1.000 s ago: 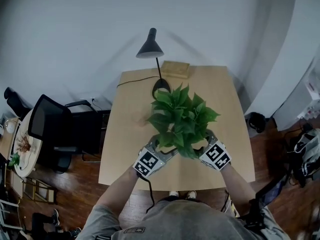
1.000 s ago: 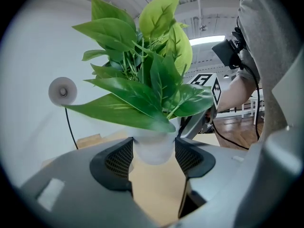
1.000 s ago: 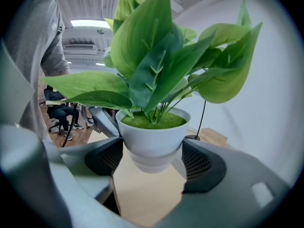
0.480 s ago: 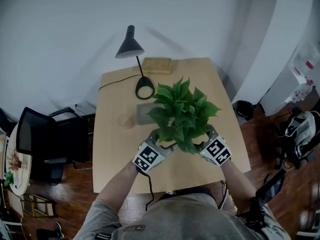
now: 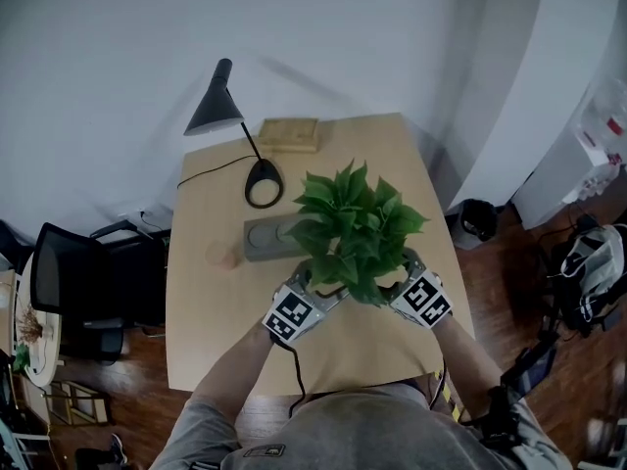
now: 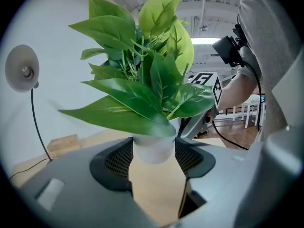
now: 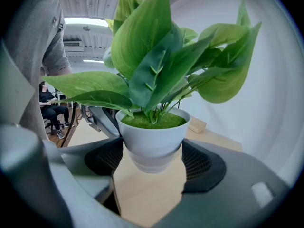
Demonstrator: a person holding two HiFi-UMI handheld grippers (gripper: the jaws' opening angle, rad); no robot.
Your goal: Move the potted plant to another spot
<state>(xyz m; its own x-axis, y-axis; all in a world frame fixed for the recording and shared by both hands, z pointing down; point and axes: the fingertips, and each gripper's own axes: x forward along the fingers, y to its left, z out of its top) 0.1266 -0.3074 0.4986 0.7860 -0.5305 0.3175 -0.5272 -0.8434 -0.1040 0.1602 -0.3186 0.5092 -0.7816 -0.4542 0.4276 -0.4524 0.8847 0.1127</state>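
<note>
The potted plant [image 5: 353, 228], green leaves in a white pot [image 7: 153, 139], hangs a little above the wooden table [image 5: 206, 341], right of its middle. My left gripper [image 5: 318, 292] grips the pot from the left and my right gripper [image 5: 397, 284] from the right. In the left gripper view the black pads [image 6: 118, 159] press on the pot [image 6: 153, 151] on both sides. The right gripper view shows the same hold, with the pot's bottom off the tabletop. The leaves hide the pot in the head view.
A black desk lamp [image 5: 220, 106] stands at the table's back left, its cable trailing off the edge. A wooden block [image 5: 287, 133] lies at the back edge, a grey tray [image 5: 269, 240] left of the plant, and a small round thing [image 5: 227, 256] beside it. An office chair [image 5: 69, 282] stands to the left.
Both grippers have carried the plant to the right over the table, away from the lamp. The grey tray now shows to its left. The hold has not changed.
</note>
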